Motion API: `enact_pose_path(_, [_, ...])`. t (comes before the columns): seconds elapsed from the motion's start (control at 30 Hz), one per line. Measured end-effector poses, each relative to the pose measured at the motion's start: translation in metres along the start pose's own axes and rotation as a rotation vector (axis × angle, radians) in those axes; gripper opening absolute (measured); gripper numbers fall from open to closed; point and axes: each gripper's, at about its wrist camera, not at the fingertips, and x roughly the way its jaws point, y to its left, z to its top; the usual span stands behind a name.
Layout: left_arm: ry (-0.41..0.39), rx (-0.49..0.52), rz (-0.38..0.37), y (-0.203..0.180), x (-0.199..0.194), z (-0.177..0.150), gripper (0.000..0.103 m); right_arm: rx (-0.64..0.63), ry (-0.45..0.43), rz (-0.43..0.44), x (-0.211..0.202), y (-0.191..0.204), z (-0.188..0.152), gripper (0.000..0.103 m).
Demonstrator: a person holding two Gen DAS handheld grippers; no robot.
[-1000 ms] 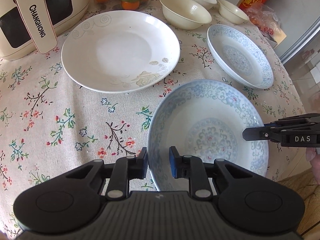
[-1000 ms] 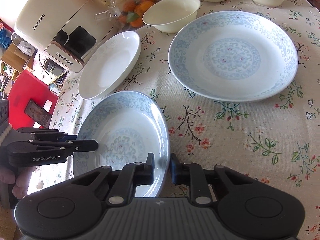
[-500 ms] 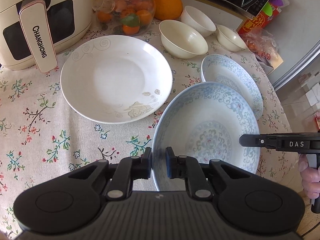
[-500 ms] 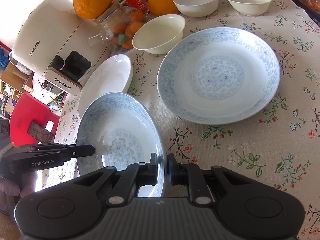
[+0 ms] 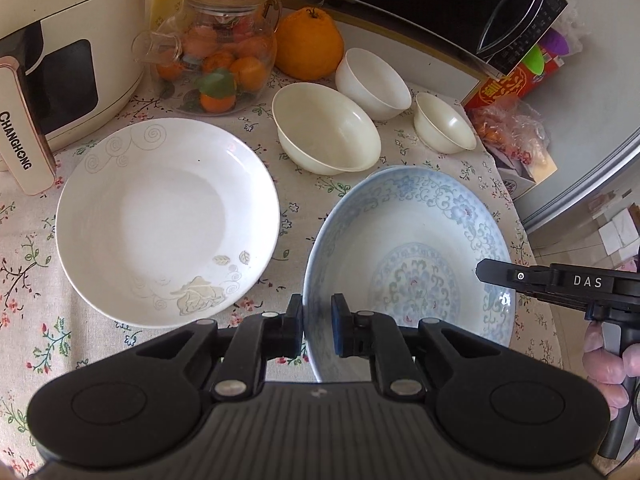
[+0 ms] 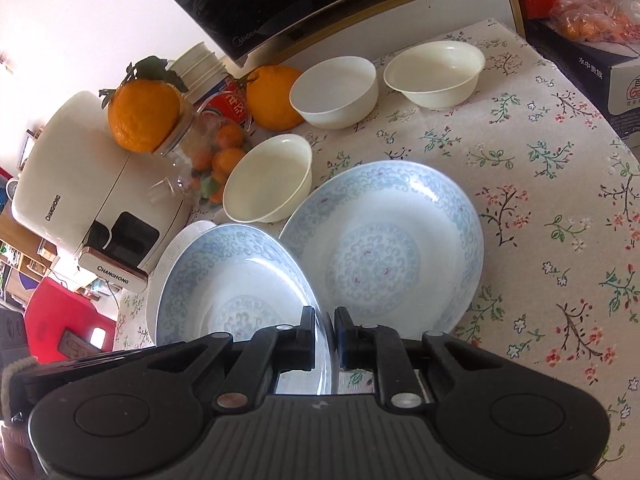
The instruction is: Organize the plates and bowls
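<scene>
Both grippers hold one blue-patterned plate [image 5: 416,248] in the air. My left gripper [image 5: 317,326] is shut on its near-left rim. My right gripper [image 6: 324,336] is shut on its opposite rim and shows at the right in the left wrist view [image 5: 486,272]. The held plate [image 6: 232,280] hovers beside and partly over a second blue-patterned plate [image 6: 384,248] on the table. A white plate [image 5: 164,216] lies to the left. Three cream bowls [image 5: 326,128] [image 5: 372,84] [image 5: 444,124] stand behind.
A white Changhong appliance [image 5: 60,60] stands at the back left. A glass jar of small oranges [image 5: 216,52], large oranges [image 5: 308,44], a black microwave [image 5: 440,4] and a red box [image 5: 512,80] line the back. The table edge [image 5: 516,216] runs at the right.
Both grippers have lifted the blue plate higher and carried it further over the second blue plate, which it now mostly covers in the left wrist view.
</scene>
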Motion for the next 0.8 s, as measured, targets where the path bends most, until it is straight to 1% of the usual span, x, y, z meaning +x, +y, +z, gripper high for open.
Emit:
enact_pose_path(0.17, [-0.008,-0.002,0.011,-0.018,0.018,0.012,0.012,0.055,-0.035,-0.034,-0.001,-0.019,0.017,0.012])
enact_pose_path(0.47, [-0.004,0.004,0.060,-0.040,0.047,0.024,0.012,0.102,-0.058,-0.119,0.007,-0.041,0.029,0.012])
enact_pose_path(0.67, [-0.028,0.026,0.110,-0.052,0.059,0.025,0.012,0.128,-0.075,-0.152,0.013,-0.051,0.032,0.012])
enact_pose_path(0.8, [-0.060,0.066,0.152,-0.060,0.061,0.024,0.012,0.133,-0.085,-0.165,0.018,-0.053,0.033,0.012])
